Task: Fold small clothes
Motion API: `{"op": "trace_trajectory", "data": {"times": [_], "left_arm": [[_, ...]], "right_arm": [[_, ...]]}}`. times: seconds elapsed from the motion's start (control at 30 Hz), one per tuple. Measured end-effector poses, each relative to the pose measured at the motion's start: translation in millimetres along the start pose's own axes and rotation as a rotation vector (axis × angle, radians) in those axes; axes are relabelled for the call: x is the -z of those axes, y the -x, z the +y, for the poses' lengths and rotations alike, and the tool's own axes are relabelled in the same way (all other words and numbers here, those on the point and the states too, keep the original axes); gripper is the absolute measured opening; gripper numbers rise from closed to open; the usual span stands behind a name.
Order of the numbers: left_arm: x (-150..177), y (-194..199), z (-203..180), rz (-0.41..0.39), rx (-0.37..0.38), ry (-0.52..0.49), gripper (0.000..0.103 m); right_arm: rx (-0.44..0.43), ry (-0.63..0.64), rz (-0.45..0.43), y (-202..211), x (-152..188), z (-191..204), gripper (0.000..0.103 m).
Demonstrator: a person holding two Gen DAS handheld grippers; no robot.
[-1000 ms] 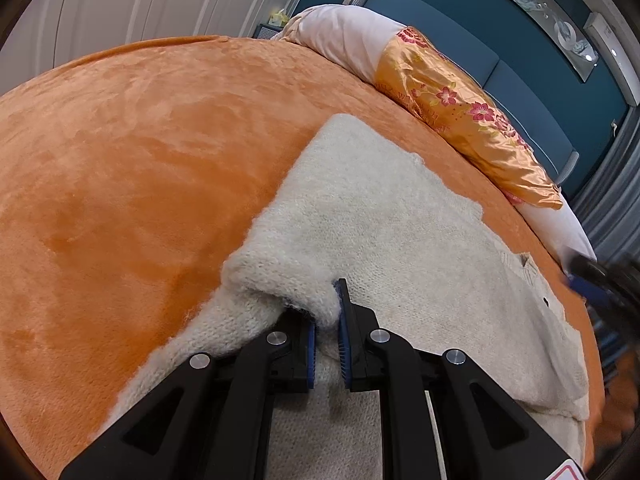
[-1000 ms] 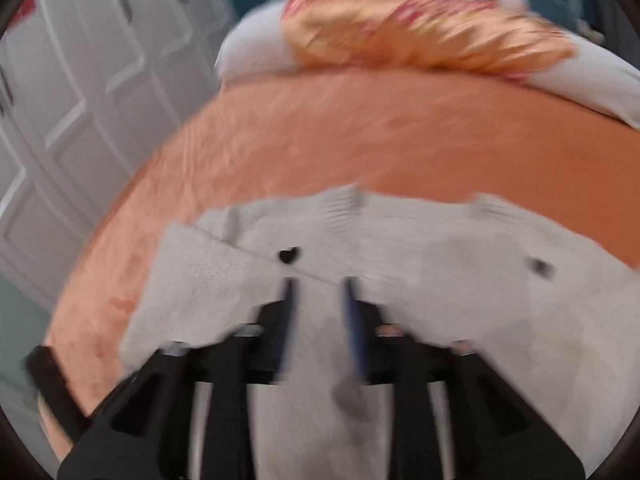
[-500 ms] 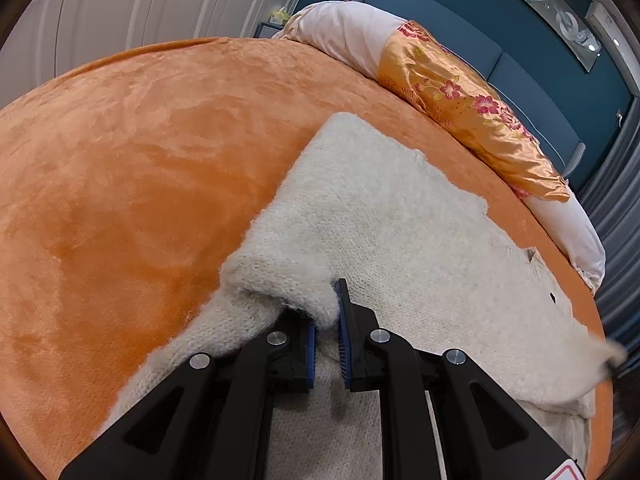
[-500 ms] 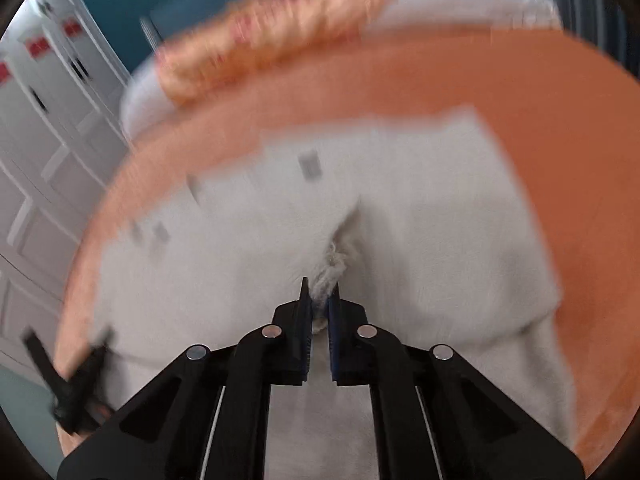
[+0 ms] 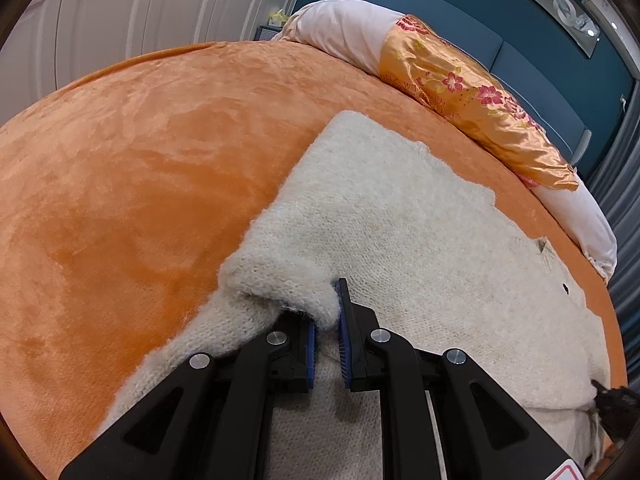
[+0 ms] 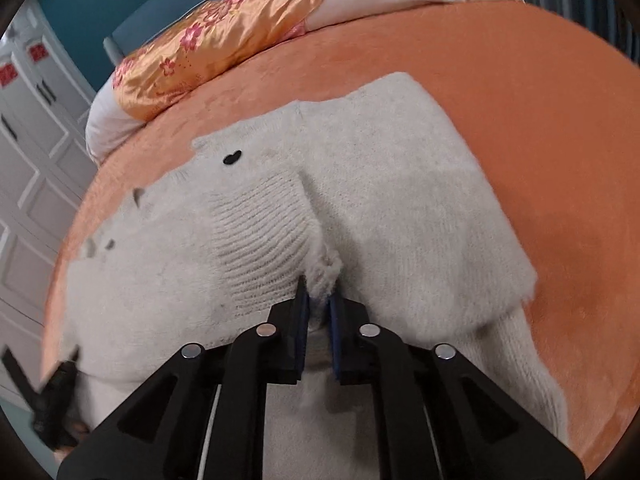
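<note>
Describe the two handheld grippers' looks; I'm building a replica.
Both the left gripper and the right gripper look alike: matte black angular linkage arms with triangular cutouts, silver round pivot bolts, and two flat fingers lined with ribbed blue pads. No cables or sleeves show.

No lettering can be read in either view. In the left wrist view, the red-edged white sticker (image 5: 570, 473) at the bottom right corner is cut off by the frame, and the golden flowered pillow (image 5: 476, 120) shows only blurred marks. In the right wrist view, the red tags (image 6: 37, 53) on the white cupboard doors (image 6: 28, 148) are too small to make out.
</note>
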State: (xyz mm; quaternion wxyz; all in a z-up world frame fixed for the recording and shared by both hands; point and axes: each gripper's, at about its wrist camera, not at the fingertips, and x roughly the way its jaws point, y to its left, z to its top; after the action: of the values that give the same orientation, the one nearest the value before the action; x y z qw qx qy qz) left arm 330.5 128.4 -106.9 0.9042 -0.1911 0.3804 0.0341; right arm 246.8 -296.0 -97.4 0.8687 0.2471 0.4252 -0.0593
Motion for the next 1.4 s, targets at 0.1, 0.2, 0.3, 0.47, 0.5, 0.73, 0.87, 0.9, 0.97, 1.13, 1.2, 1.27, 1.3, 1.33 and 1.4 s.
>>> {"op": "trace_trajectory", "data": {"times": [0.1,0.2,0.3,0.47,0.5,0.73,0.87,0.9,0.97,1.13,1.2,1.27,1.3,1.33,1.4], "left_arm": [[-0.5,3.2,-4.5,0.012,-0.022,-0.019,0.014],[4.0,18.0,-12.1,0.034,-0.042,-0.066,0.024],[21.1,51.2,-9.6,0.076,-0.019,-0.087,0.055],[70.6,121.9,24.0,0.13,-0.024,-0.051,0.071],[82.6,139.6,36.7,0.135,-0.013,-0.035,0.071],[116.9,200.1,90.4,0.205,0.011,0.128,0.079],[123.9,204.0,96.6,0.235,0.05,0.18,0.079],[124.3,203.2,91.9,0.246,0.059,0.174,0.079],[124.4,201.2,88.0,0.267,0.094,0.178,0.079],[130.5,194.8,69.3,0.327,0.123,0.125,0.053],[130.1,192.5,66.6,0.346,0.105,0.109,0.027],[128.7,193.0,68.3,0.371,0.112,0.109,0.006],[126.9,197.5,72.3,0.369,0.115,0.123,0.006],[125.5,203.0,74.6,0.359,0.11,0.126,0.006],[120.5,217.8,76.3,0.344,0.109,0.099,0.006]], "right_arm": [[-0.002,-0.052,0.003,35.1,8.5,0.4,0.044],[-0.004,-0.023,-0.038,91.5,39.8,-3.2,0.052],[0.044,0.051,-0.035,137.9,86.6,-19.2,0.053],[0.098,0.032,0.041,184.5,145.8,-64.8,0.055],[0.099,0.006,0.054,192.3,157.1,-77.5,0.057],[0.065,-0.044,0.128,202.3,197.6,-105.0,0.06],[0.001,-0.075,0.138,199.5,203.9,-95.4,0.061],[-0.016,-0.084,0.139,200.0,205.5,-93.2,0.061],[-0.057,-0.112,0.146,198.6,207.5,-91.1,0.061],[-0.134,-0.163,0.177,191.7,209.6,-85.2,0.039],[-0.146,-0.173,0.197,188.0,210.1,-83.4,0.015],[-0.154,-0.174,0.19,190.9,209.6,-81.0,0.005],[-0.156,-0.177,0.17,195.6,209.0,-80.2,0.004],[-0.153,-0.173,0.148,201.5,207.7,-79.0,0.004],[-0.13,-0.148,0.11,215.9,204.7,-74.6,0.003]]}}
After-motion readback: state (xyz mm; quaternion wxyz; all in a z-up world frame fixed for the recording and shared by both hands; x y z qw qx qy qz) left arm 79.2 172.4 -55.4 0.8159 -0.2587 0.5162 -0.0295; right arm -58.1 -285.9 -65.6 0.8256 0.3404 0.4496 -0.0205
